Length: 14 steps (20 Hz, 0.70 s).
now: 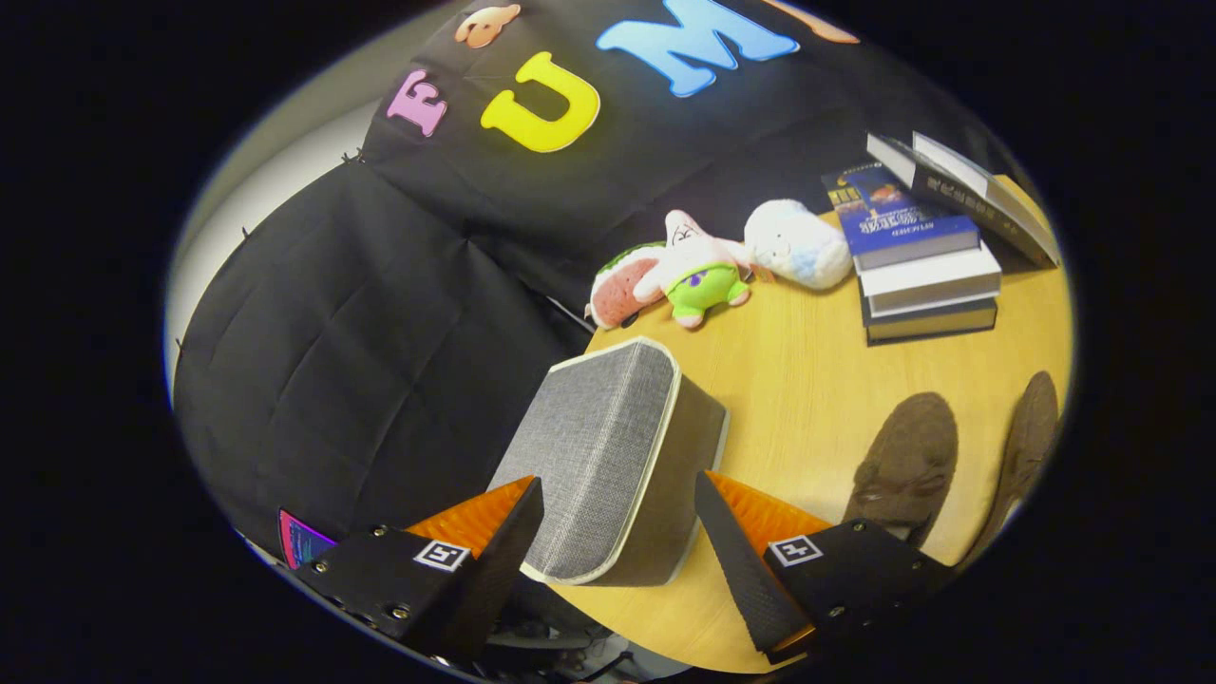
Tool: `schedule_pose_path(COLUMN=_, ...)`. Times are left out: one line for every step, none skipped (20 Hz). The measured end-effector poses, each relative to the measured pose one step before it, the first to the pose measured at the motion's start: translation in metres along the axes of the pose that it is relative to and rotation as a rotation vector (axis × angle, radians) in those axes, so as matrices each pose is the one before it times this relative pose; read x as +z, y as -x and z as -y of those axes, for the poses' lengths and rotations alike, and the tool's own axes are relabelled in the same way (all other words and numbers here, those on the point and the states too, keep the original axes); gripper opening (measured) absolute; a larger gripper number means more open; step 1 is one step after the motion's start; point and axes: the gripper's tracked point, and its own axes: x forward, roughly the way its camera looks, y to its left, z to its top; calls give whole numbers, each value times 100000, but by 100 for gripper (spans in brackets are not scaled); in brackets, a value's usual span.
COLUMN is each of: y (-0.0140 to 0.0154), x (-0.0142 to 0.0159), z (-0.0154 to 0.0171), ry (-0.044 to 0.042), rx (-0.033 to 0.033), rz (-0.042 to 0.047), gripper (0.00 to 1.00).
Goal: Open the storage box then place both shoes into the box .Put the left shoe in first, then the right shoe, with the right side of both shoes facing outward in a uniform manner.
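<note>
The tongs [617,518] stand apart around the closed grey storage box [608,456] at lower centre; to open it well, catch the lid's edge and lift steadily.

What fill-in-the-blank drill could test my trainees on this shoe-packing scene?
1. The grey storage box sits between the fingers of the gripper, its lid ____.
2. The two brown shoes lie on the ____.
3. The plush toys lie beside a stack of ____.

Missing words: closed; table; books
</note>
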Motion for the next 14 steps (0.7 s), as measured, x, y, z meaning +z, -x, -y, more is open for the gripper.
schedule_pose_path(y=-654, x=-927, z=438, ry=-2920, rx=-66, rz=-2576, gripper=98)
schedule_pose_path(y=196, x=189, z=410, ry=-2384, rx=514, rz=-1349, gripper=86)
schedule_pose_path(y=-1127, x=-939, z=6, ry=-2689, rx=1588, rz=-1693, gripper=74)
schedule_pose_path(y=-290, x=-88, z=-173, ry=-3081, rx=2706, rz=-905, gripper=74)
schedule_pose_path(y=-471, x=-116, z=-282, ry=-3996, rx=3456, rz=-702, gripper=74)
schedule_pose_path(y=-521, x=-88, z=109, ry=-4665, rx=2419, rz=-931, gripper=74)
schedule_pose_path(y=-521, x=-52, z=365, ry=-5383, rx=2685, rz=-979, gripper=74)
schedule_pose_path(y=-564, x=-122, z=347, ry=-4951, rx=2243, rz=-771, gripper=74)
schedule_pose_path(y=-467, x=103, z=194, ry=-4572, rx=2141, rz=-295, gripper=74)
schedule_pose_path(y=-377, x=243, z=51, ry=-4479, rx=2810, rz=148, gripper=74)
schedule_pose_path(y=-293, x=251, z=-163, ry=-4193, rx=2977, rz=509, gripper=74)
schedule_pose_path(y=-476, x=117, z=-151, ry=-3604, rx=2522, rz=-112, gripper=74)
schedule_pose_path(y=-385, x=63, z=255, ry=-2320, rx=1158, rz=173, gripper=74)
schedule_pose_path(y=-332, x=197, z=184, ry=-2507, rx=1495, rz=-106, gripper=74)
